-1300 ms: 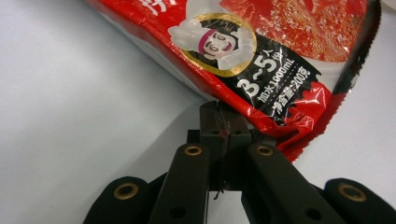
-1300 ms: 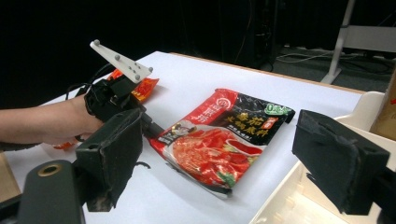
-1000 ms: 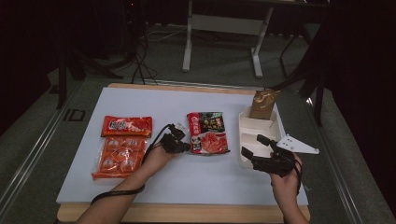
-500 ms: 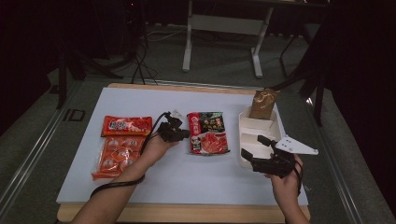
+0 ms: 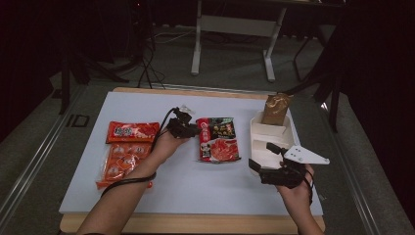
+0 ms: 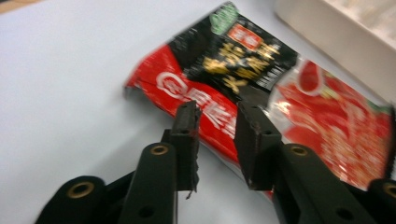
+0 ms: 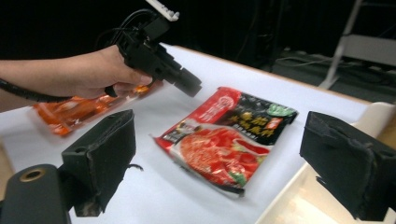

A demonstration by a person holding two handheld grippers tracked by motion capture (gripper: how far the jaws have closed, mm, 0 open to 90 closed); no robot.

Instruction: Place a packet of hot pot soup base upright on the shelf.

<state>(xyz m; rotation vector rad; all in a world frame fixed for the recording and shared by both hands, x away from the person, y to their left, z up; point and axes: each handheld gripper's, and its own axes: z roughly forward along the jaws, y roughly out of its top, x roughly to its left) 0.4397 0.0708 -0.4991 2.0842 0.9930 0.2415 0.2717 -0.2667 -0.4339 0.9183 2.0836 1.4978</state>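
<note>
Two claws: our left gripper (image 5: 188,129), jaws just parted and empty, sits nearest the red packet's (image 5: 218,140) left edge; right gripper (image 5: 270,161) released.

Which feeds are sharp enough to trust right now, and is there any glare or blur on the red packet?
Left gripper view: red packet motion-blurred, print smeared, left tongs sharper. Right gripper view: packet fairly crisp with glossy glare, right tongs soft up close. High view: table evenly lit, surroundings dark, detail coarse.
</note>
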